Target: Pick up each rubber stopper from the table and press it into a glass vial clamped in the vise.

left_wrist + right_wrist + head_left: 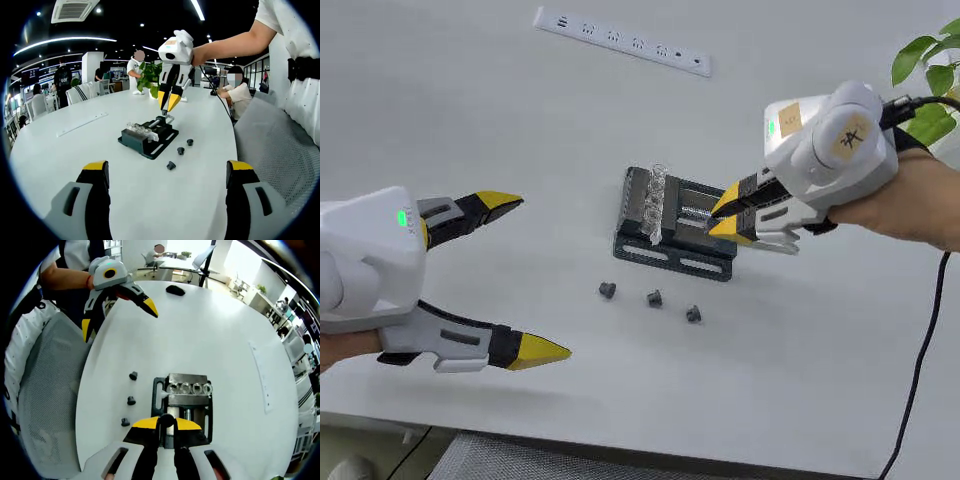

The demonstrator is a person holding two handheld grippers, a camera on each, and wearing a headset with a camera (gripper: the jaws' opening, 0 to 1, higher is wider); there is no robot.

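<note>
White counter in an open-plan office, with ceiling lights overhead and a plant at the far right edge.
At the left, the left gripper hangs with jaws spread wide, well apart from the three rubber stoppers lying loose in a row just before the vise, which clamps the glass vials. The right gripper sits at the vise's right side, jaws nearly together around a small dark shape; whether they pinch it, I cannot tell.
</note>
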